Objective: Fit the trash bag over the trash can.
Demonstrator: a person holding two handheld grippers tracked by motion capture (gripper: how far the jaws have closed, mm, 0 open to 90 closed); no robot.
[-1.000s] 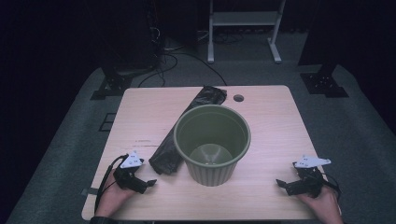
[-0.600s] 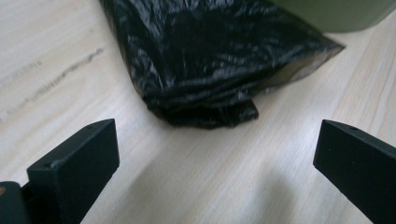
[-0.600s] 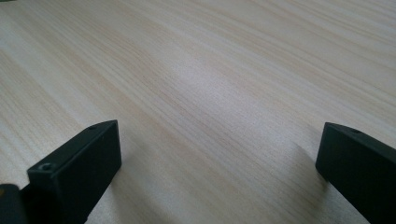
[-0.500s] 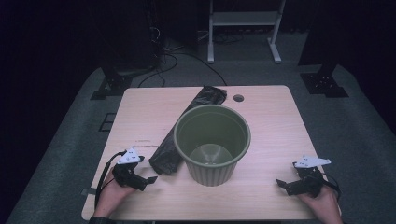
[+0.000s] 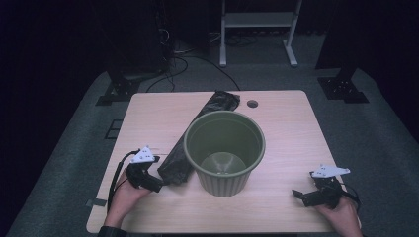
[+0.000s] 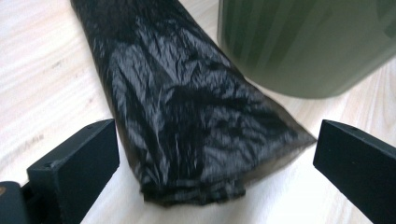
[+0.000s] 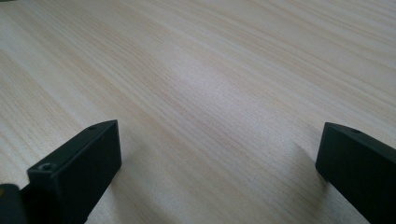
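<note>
Between my left gripper's [image 6: 212,154] jaws, which stand wide apart and touch nothing, lies the near end of the folded black bin bag [image 6: 187,116], flat on the table [image 6: 42,79] and just short of my reach. Its crumpled edge points at me, and the green ribbed bin [image 6: 303,42] stands close beside it, the two near enough that they may be touching. From the high view the bag [image 5: 195,138] runs as a long dark strip away from my left gripper [image 5: 148,180] toward the far edge, passing behind the bin [image 5: 225,150], which sits upright and empty near the middle of the table [image 5: 291,128]. My right gripper [image 7: 215,154] is released as well, its jaws spread over bare wood, and it rests well apart from the bin at the near right corner [image 5: 309,196]. I judge the risk to be in the pinch: the plastic is thin and slippery, so closing on only the top layer could let the rest slide out, and dragging the bag could nudge or tip the light bin if they are in contact. Part of the bag is hidden behind the bin's rim, so I cannot tell how it lies there, nor how many folds it has.
</note>
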